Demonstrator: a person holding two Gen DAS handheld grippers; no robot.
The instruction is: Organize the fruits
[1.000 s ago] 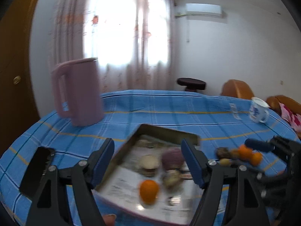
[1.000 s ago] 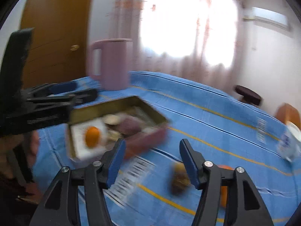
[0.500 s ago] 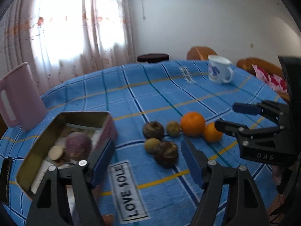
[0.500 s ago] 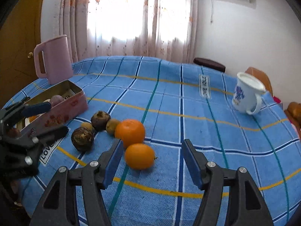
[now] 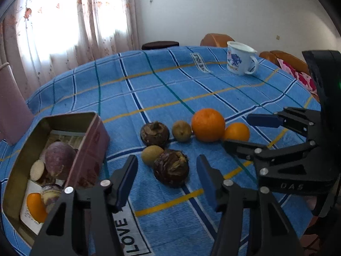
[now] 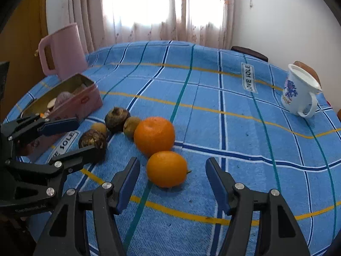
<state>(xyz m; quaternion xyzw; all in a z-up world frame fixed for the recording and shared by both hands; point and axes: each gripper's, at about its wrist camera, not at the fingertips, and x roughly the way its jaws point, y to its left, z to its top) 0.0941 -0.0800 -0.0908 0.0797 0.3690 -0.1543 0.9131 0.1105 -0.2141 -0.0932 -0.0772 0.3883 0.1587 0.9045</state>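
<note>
- Left tool (image 5: 166, 177) has just been narrowing; its jaws straddle the dark fruit (image 5: 171, 168) without touching it.
- Right tool (image 6: 172, 179) stands half-wide around the small orange (image 6: 166, 169), clear of it.
- Bench (image 6: 234, 128) holds six loose fruits; tin (image 5: 89, 147) sits left.
- Lower squarely, then close gently.

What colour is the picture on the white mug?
Blue, with a bit of purple, on the white enamel mug. The right wrist view shows it best.
</note>
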